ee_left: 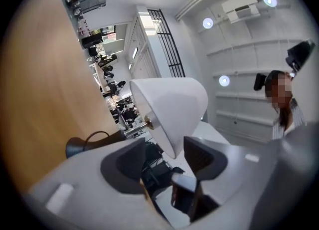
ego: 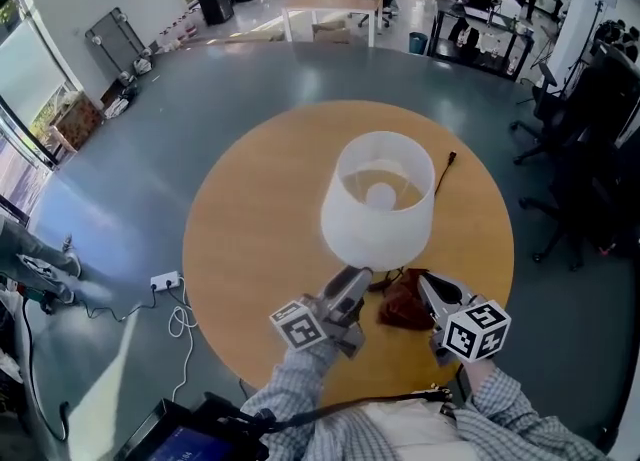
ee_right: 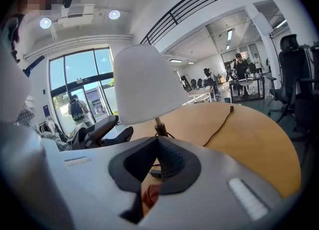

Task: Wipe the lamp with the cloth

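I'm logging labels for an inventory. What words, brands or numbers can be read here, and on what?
Nothing readable.
On the lamp shade: none, plain white.
On the marker cubes: black-and-white squares, no letters.
On the screen, bottom left: too blurred to read.

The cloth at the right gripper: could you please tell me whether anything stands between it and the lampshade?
Nothing visible does. The shut right gripper holds the cloth just below the near rim of the lampshade. The open left gripper is beside that rim, off to the cloth's left, not in the path.
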Demonstrator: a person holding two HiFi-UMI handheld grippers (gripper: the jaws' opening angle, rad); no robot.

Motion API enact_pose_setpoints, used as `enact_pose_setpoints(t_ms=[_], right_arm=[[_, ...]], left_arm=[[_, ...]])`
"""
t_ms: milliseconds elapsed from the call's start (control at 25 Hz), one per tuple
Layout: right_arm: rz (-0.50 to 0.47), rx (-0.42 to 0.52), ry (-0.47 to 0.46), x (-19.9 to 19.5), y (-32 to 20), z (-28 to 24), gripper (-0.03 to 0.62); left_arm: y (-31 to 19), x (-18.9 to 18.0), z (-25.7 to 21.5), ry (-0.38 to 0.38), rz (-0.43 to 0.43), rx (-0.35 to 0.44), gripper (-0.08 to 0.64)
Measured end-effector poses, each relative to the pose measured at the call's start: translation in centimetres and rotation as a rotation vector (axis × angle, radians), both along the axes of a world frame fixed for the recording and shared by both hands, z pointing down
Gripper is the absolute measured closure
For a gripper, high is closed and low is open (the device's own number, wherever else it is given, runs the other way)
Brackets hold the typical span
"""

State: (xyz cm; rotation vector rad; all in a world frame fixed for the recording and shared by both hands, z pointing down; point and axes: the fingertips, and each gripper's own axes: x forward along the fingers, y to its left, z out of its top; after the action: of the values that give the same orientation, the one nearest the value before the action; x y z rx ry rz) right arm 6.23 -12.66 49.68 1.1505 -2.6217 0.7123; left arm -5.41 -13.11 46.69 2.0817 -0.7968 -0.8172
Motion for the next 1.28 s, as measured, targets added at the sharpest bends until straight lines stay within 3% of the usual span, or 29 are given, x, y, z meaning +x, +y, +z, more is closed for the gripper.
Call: enact_pose_setpoints(t_ms=[280,400,640,920,1120,1280], right_arm=[[-0.04,-0.006,0.037,-0.2,-0.6,2.3,0.589],[-0.078,-0.008,0.062,-0.3,-0.3,3.5,0.589],[-0.174,-0.023,0.294,0.2,0.1,7.6,0.587],[-0.326,-0.103,0.466,-1.6,1.6,13.5,0.332],[-0.358,-0.161,0.549,-2.1,1.7,17.1,0.293],[-0.36,-0.201,0.477,-2.6,1.6,17.7,0.313]], left_arm=[[-1.3,0.5,-1.1,0.065,0.034,0.069,0.326],[-0.8,0.7,-2.1,0.09,0.052,0.114,0.43],[-0.7,0.7,-2.4,0.081,0.04,0.122,0.433],[-0.7,0.7,-2.0,0.068,0.016,0.11,0.43],[-0.7,0.6,-1.9,0.059,0.004,0.102,0.426],[-0.9,0.5,-2.1,0.057,-0.009,0.091,0.423]])
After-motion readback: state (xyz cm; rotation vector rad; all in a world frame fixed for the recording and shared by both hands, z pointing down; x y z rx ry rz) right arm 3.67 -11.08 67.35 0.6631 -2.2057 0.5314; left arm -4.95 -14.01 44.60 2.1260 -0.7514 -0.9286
